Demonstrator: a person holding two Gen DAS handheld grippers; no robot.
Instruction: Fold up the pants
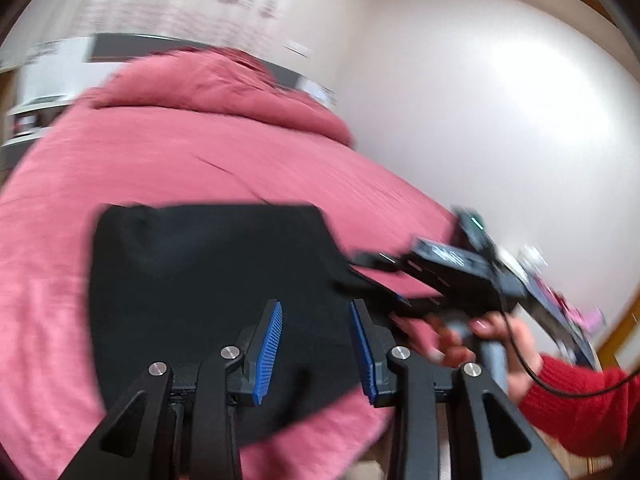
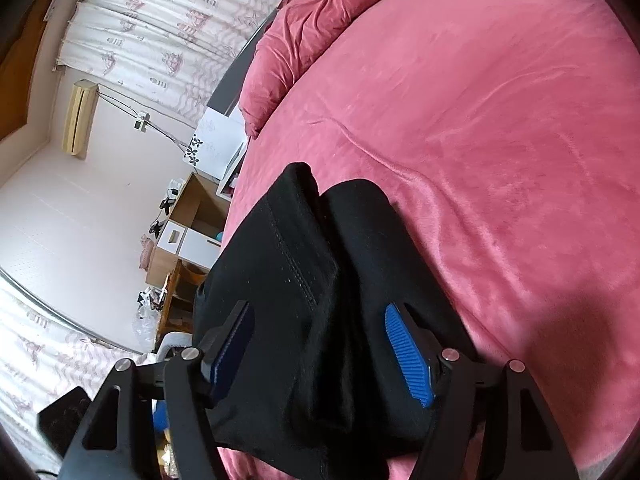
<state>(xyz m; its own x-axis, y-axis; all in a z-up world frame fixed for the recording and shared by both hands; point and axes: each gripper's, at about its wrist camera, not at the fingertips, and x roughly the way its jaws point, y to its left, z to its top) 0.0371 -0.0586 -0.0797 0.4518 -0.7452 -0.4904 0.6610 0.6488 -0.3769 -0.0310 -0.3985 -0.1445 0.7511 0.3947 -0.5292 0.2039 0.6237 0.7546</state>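
We see a bed under a pink plush blanket [image 2: 500, 128], with a patterned white curtain [image 2: 160, 12] and pale walls behind it. An open wooden shelf unit [image 2: 192, 216] holds small items too small to name. The folded black pants [image 1: 208, 280] lie on the blanket near its edge. Our left claw [image 1: 316, 352] and right claw [image 2: 320, 360] both gape, gripping nothing.

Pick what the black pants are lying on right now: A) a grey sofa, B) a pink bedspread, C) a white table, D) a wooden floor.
B: in both wrist views the folded black pants lie on the pink bedspread, which surrounds them.
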